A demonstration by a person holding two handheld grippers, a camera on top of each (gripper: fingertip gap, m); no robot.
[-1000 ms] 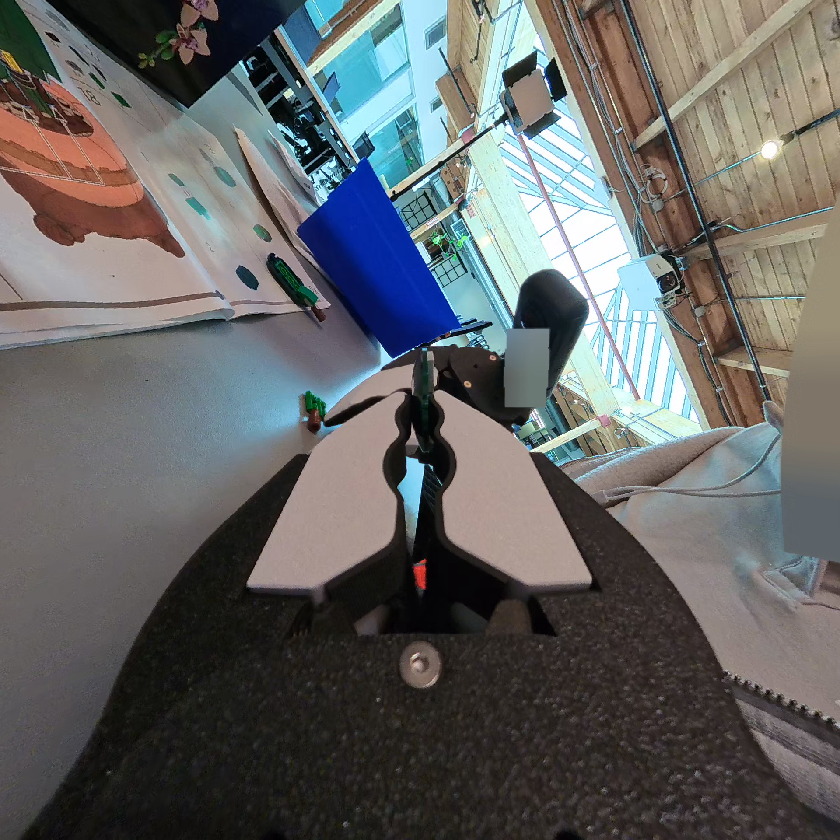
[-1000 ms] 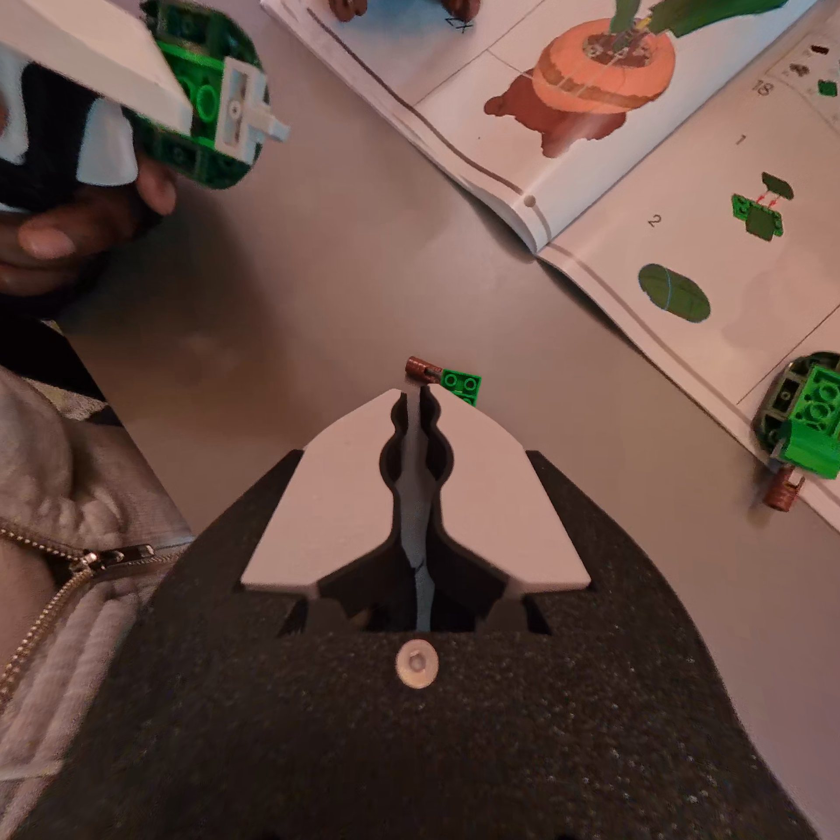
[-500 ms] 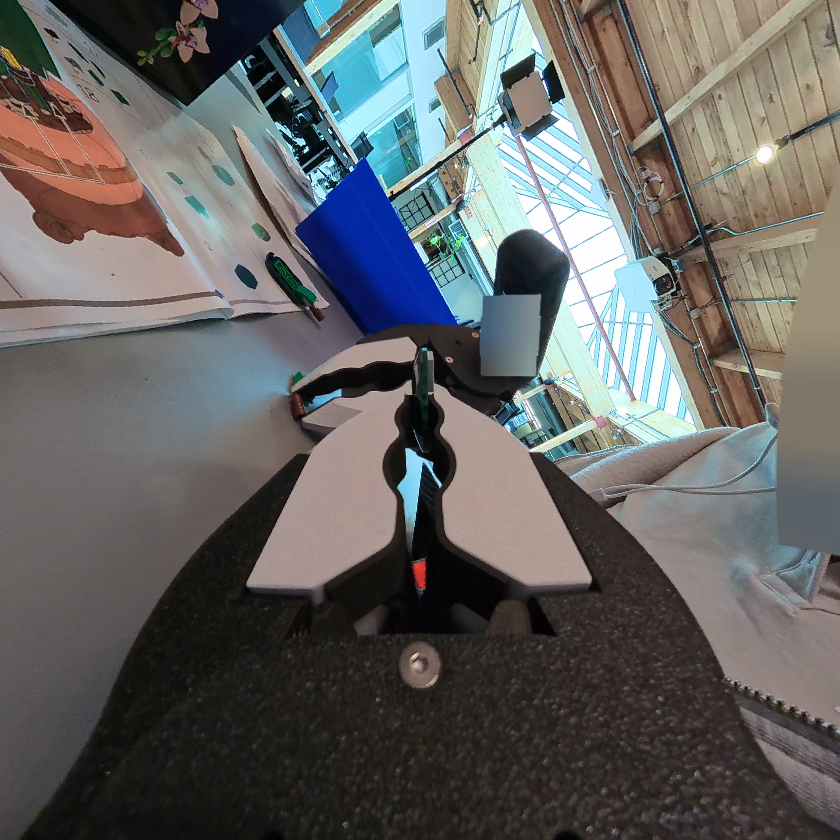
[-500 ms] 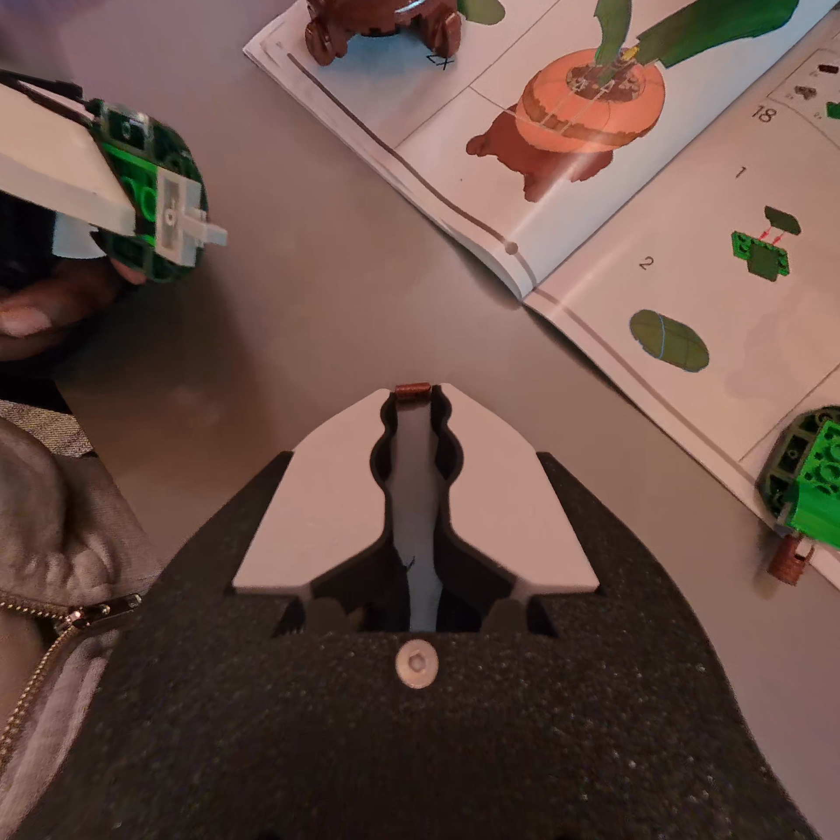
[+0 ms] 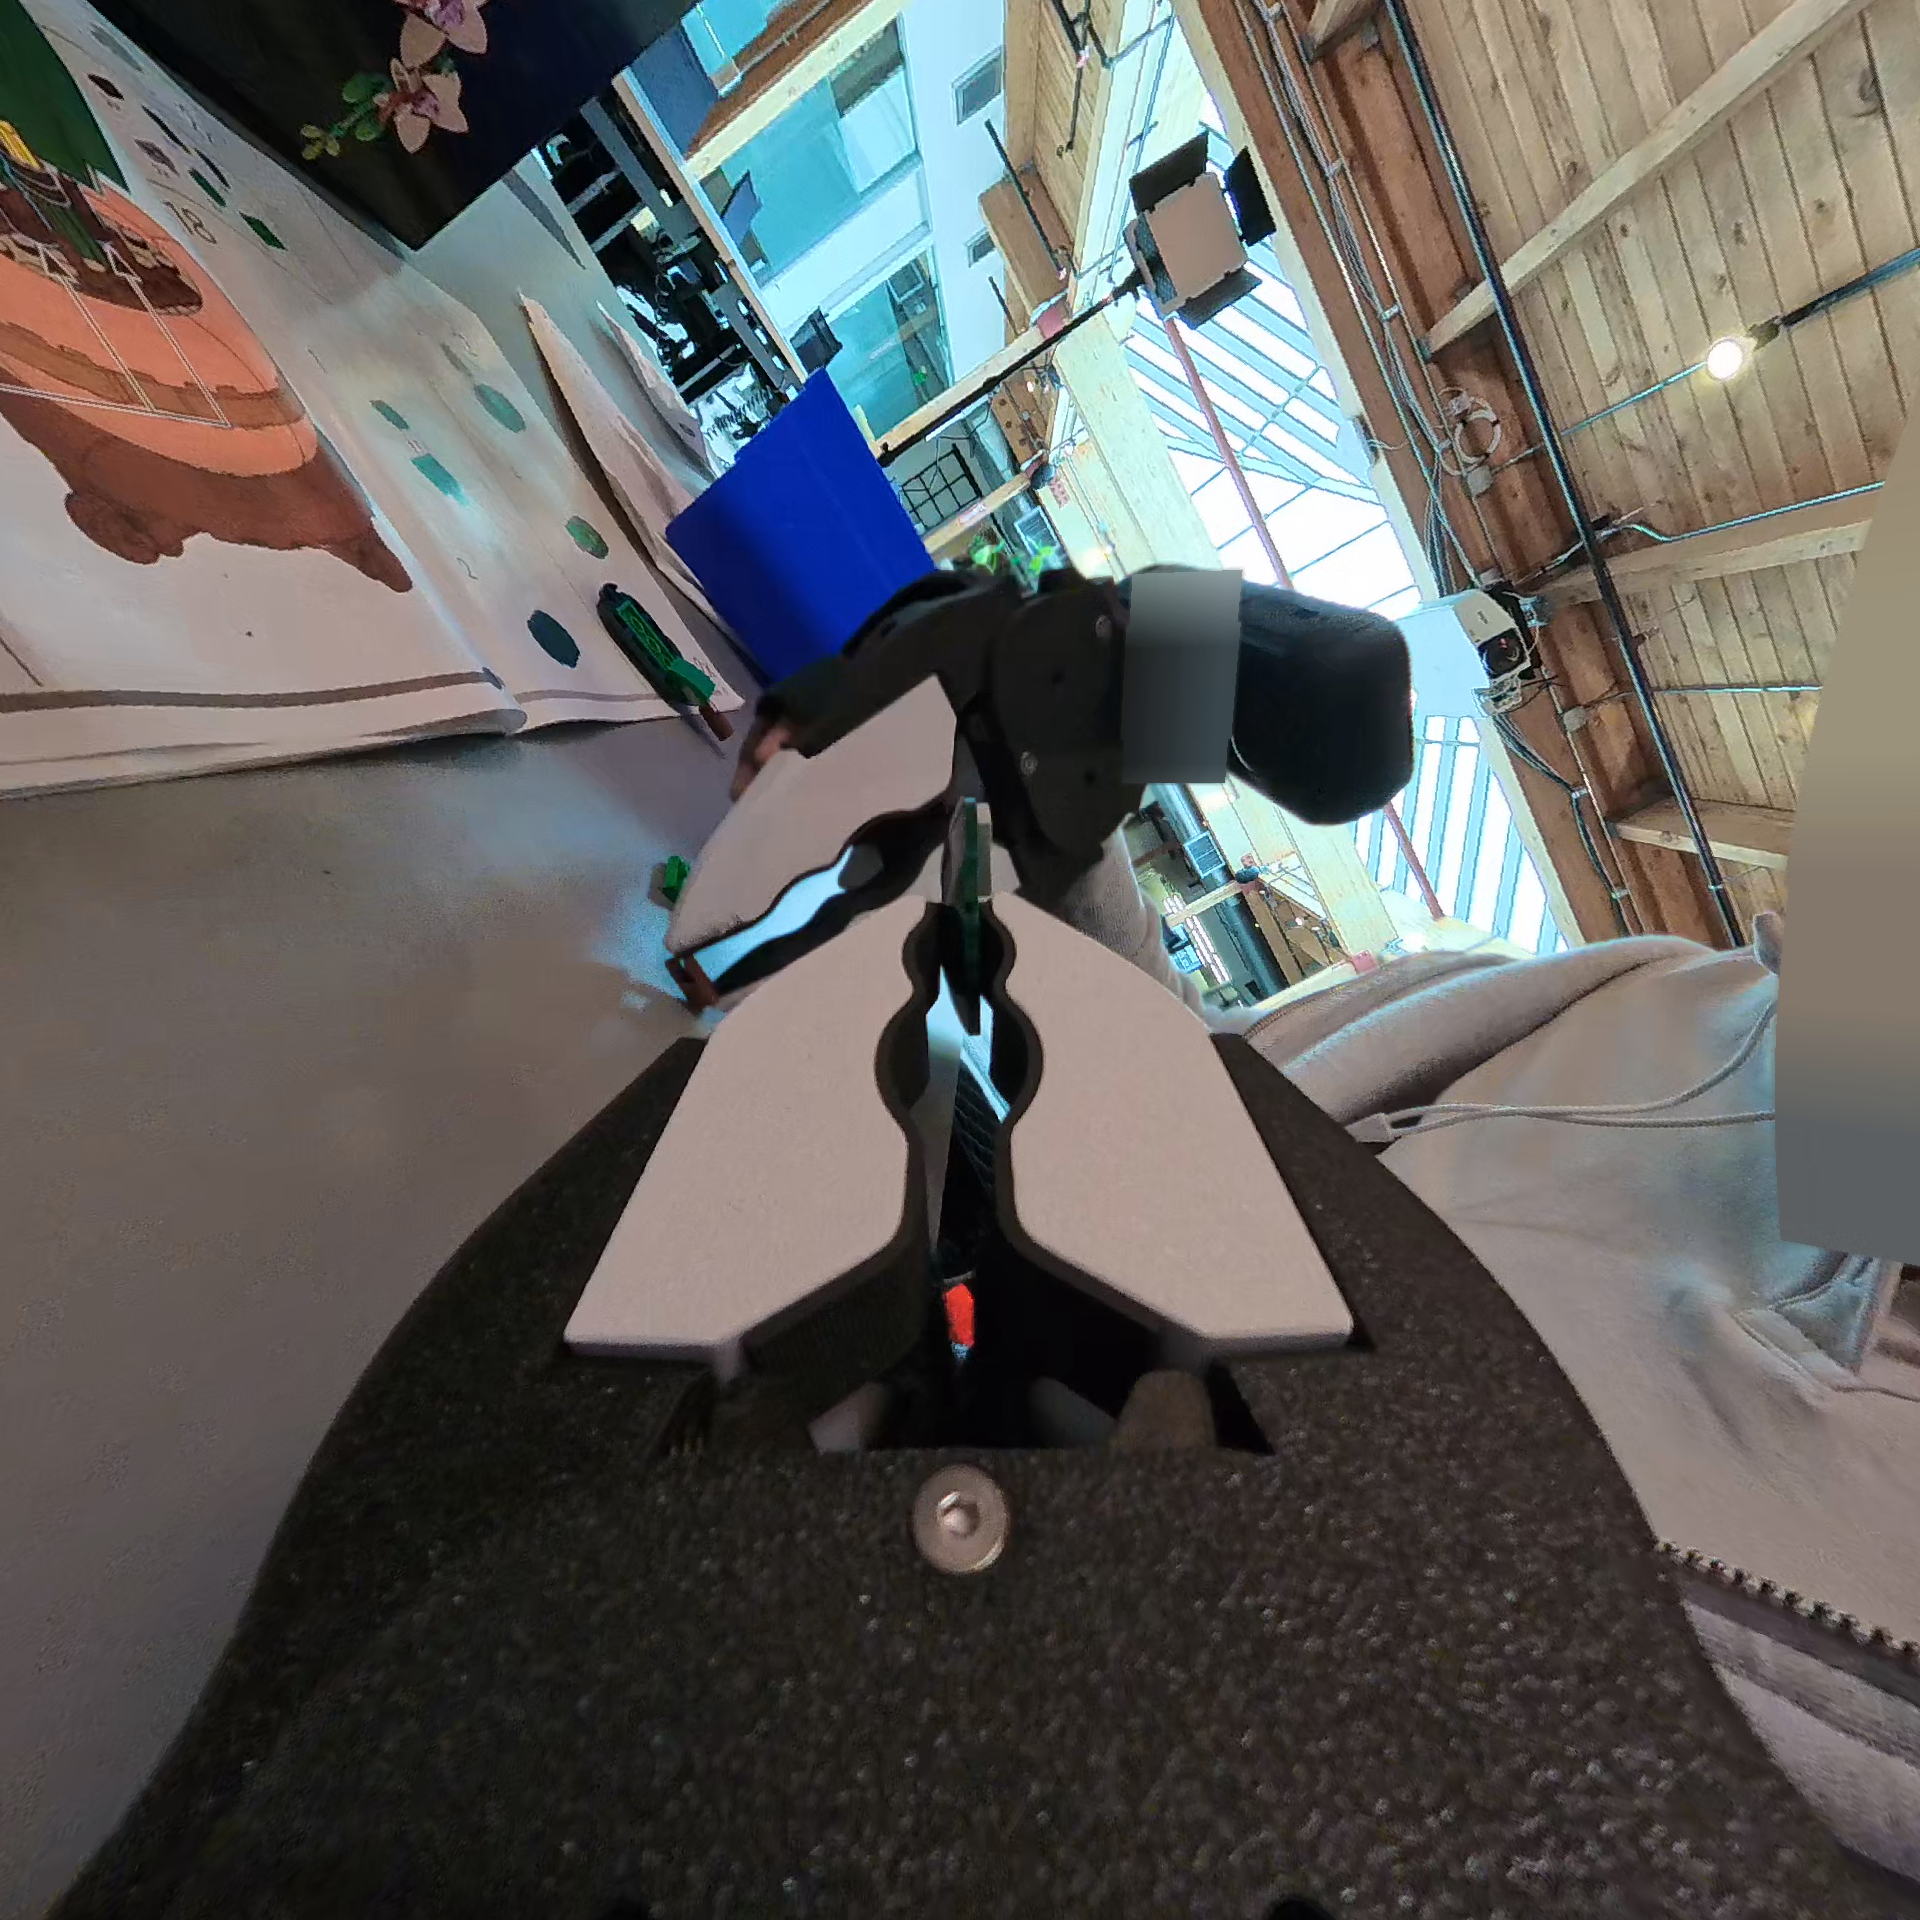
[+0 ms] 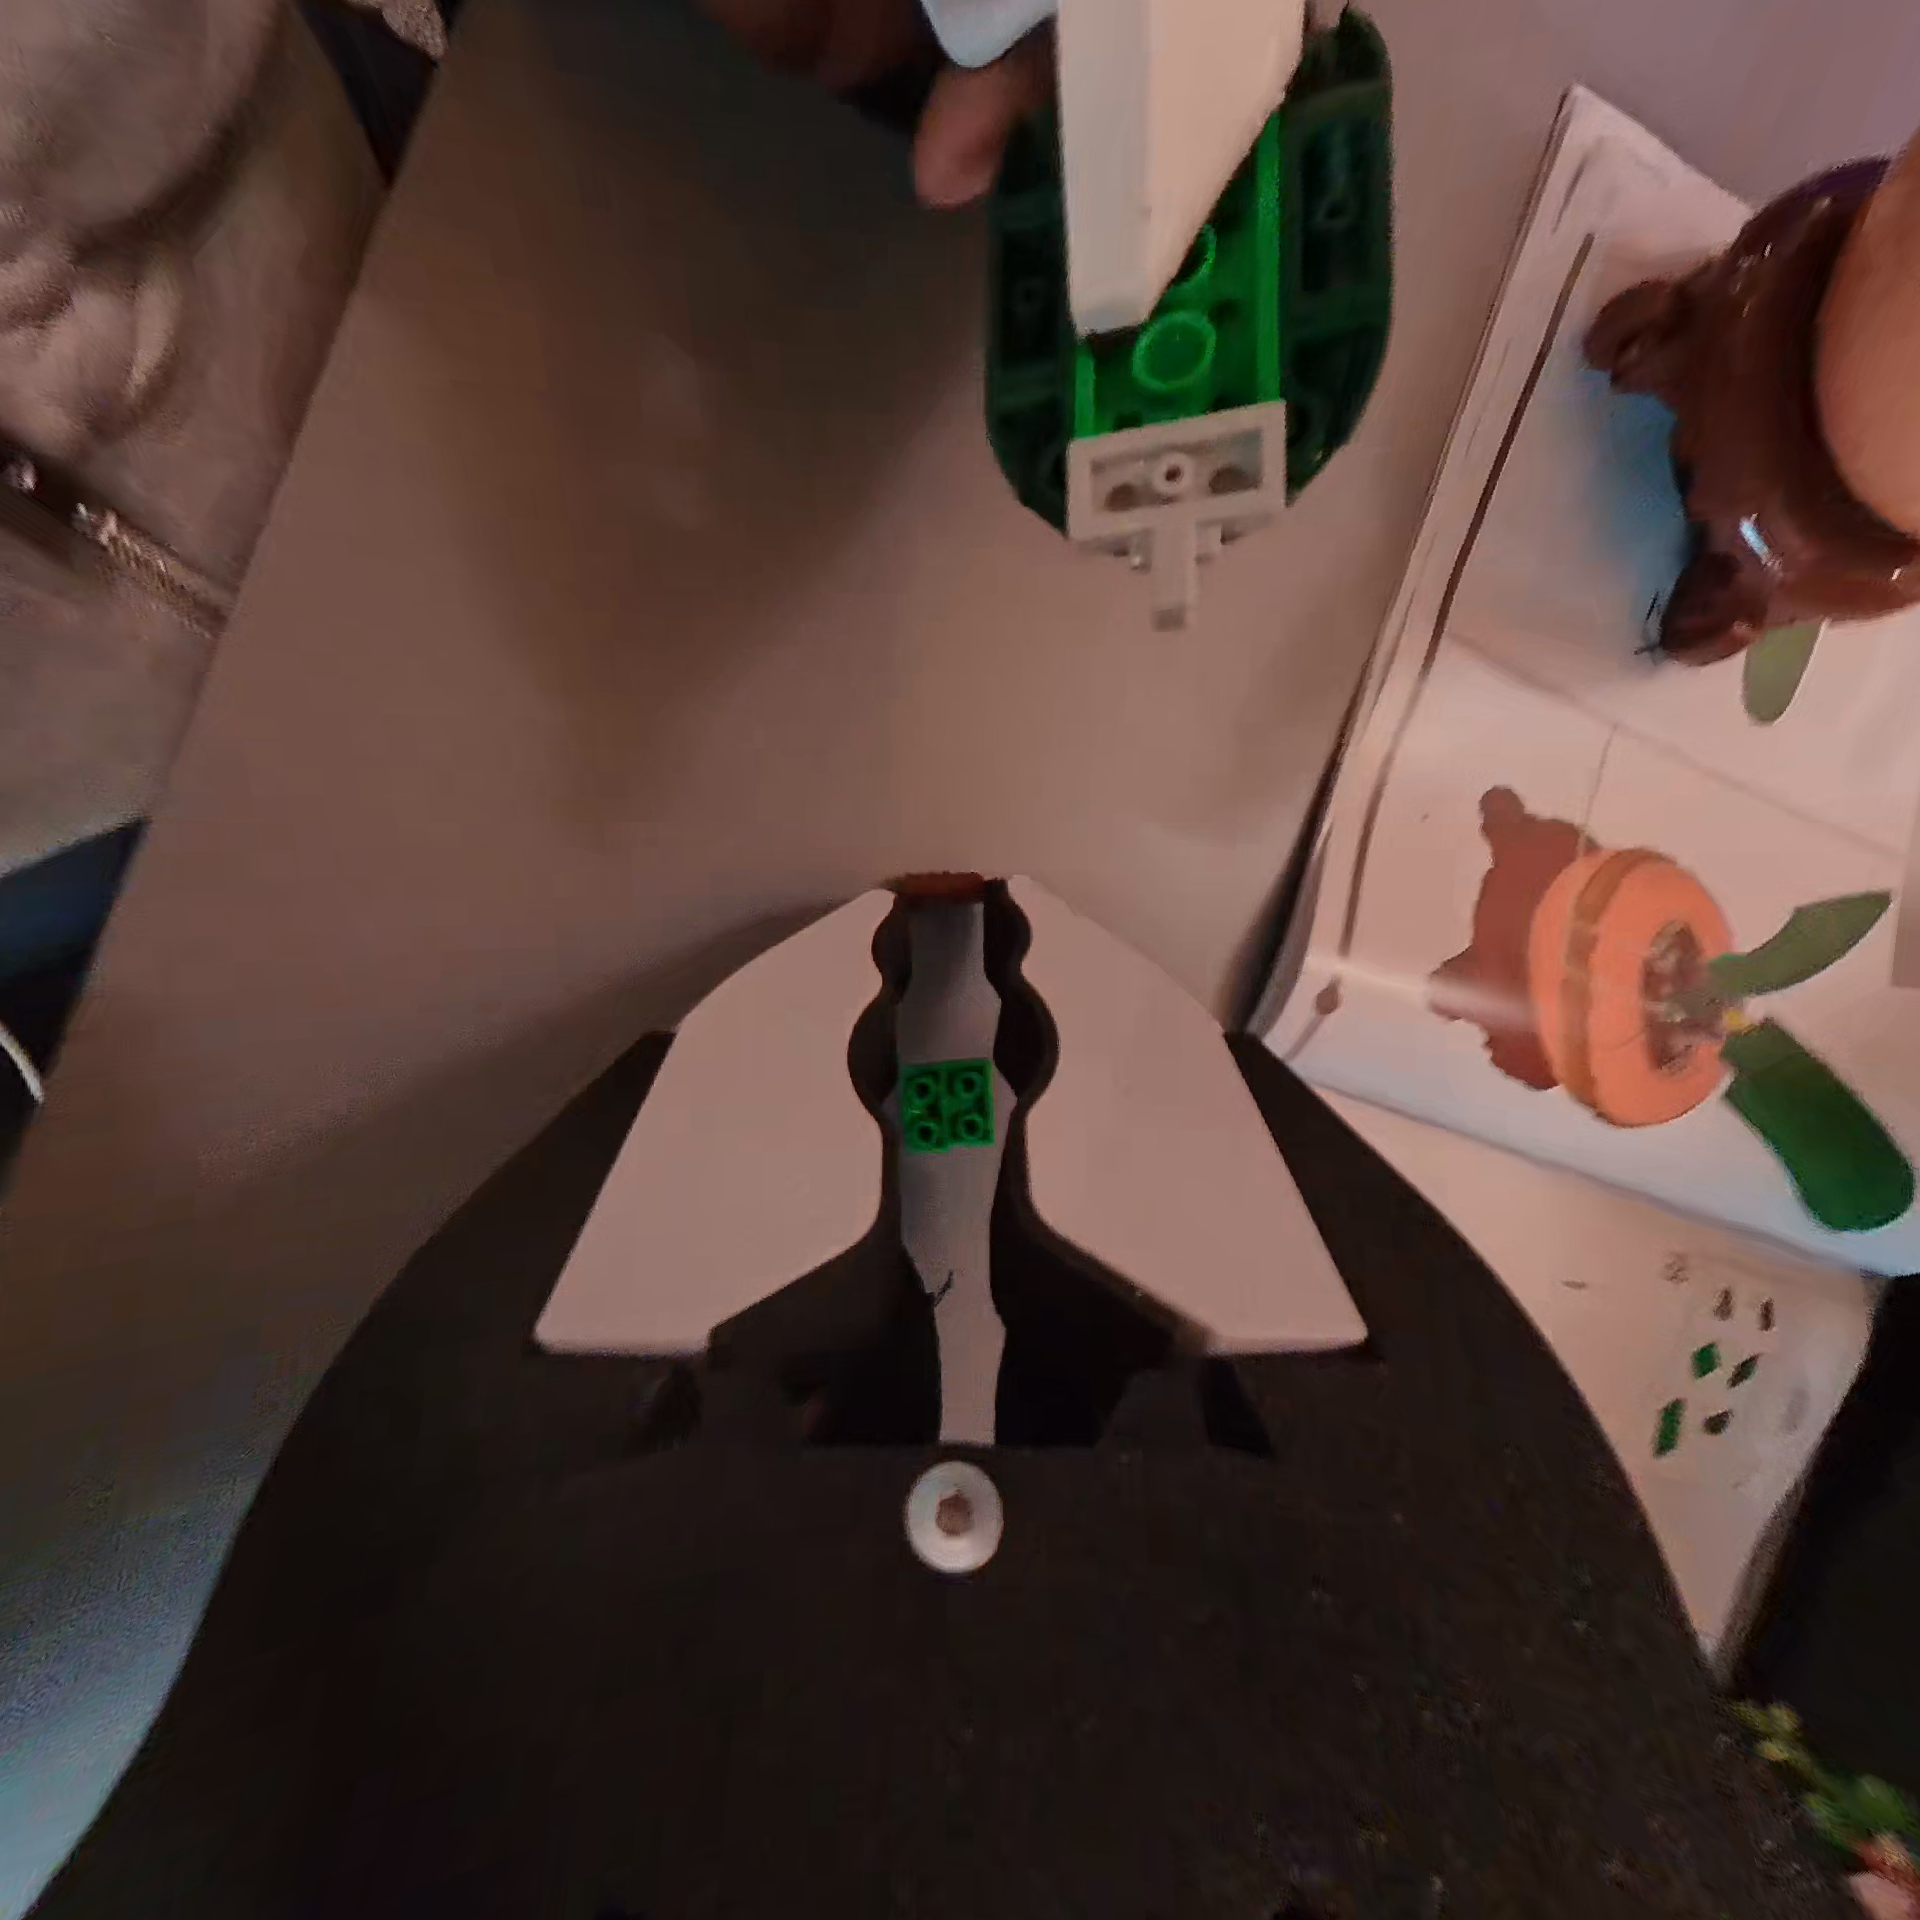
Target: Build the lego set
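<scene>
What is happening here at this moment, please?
A person builds a lego set with two tools. The left hand-held gripper is shut on a green leaf piece held above the table. The right hand-held gripper pinches a small brown piece at its tips. The instruction booklet lies open beside them.

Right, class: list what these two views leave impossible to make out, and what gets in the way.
Right wrist view: brown piece, nearly all hidden behind the tips of the right tongs.
Left wrist view: green leaf piece, edge-on in the left tongs; its face is unseen.
Right wrist view: brown pot, blurred and cut by the right edge.
</scene>
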